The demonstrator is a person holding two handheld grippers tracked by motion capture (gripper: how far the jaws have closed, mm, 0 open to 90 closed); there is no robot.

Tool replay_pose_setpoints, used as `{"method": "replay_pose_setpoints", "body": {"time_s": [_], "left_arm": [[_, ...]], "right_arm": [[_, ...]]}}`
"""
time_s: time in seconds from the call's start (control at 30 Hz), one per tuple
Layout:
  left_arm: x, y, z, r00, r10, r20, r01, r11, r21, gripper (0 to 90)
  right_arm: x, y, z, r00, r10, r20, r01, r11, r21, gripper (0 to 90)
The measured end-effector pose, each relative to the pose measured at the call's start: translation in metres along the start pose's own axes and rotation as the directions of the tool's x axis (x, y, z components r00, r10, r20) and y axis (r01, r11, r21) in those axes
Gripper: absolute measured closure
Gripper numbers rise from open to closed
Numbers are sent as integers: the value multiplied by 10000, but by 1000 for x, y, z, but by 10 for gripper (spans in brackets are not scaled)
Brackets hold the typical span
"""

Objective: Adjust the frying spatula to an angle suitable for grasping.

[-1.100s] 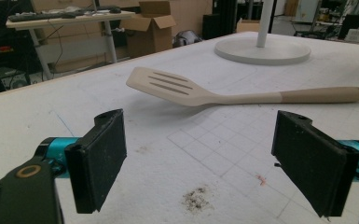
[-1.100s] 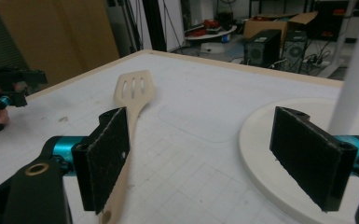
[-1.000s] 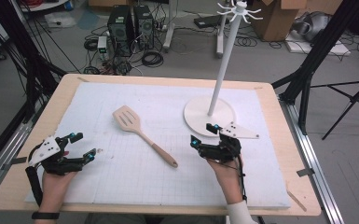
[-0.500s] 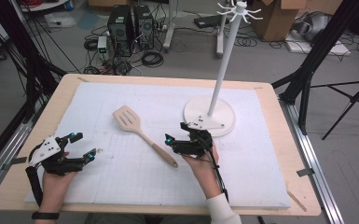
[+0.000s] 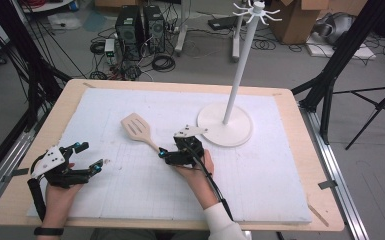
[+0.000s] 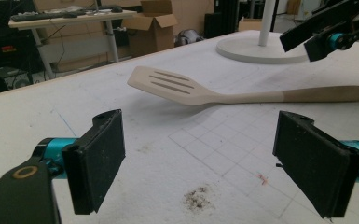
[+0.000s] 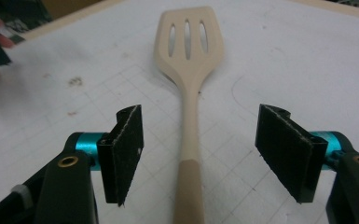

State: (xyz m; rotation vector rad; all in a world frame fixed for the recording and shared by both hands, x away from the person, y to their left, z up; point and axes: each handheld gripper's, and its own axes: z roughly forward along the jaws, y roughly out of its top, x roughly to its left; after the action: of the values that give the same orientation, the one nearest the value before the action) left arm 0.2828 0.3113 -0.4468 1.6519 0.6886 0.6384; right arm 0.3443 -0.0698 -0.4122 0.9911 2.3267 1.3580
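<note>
The spatula (image 7: 189, 100) lies on the white mat (image 5: 280, 165), handle between the right gripper (image 7: 198, 149)'s spread, just-closing jaws – blade toward 12 o'clock; left gripper (image 6: 200, 158) spread – farther off at 8 o'clock

Black right gripper (image 5: 166, 152) with teal barrels, grey top plate, trailing cable; white sleeve (image 5: 219, 225).

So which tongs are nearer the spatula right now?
Right. The right tongs straddle the spatula handle, jaws just closing but pads not touching it. The left tongs sit well off toward the table's near left corner, jaws open.
</note>
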Motion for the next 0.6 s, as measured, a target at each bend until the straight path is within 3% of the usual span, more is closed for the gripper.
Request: {"method": "replay_pose_setpoints", "body": {"time_s": [0.3,0.5,0.6], "left_arm": [[0,0,0,10000,62,-27,-62,9999,82,171],[-1,0,1,10000,33,-54,-32,10000,82,171],[-1,0,1,9999,106,-66,-105,9999,135,171]], "right_arm": [[3,-3,23,9996,-252,107,241,9956,909,428],[5,-6,35,9979,-576,283,521,9847,1662,495],[8,-7,38,9954,-840,463,719,9732,2184,545]]}}
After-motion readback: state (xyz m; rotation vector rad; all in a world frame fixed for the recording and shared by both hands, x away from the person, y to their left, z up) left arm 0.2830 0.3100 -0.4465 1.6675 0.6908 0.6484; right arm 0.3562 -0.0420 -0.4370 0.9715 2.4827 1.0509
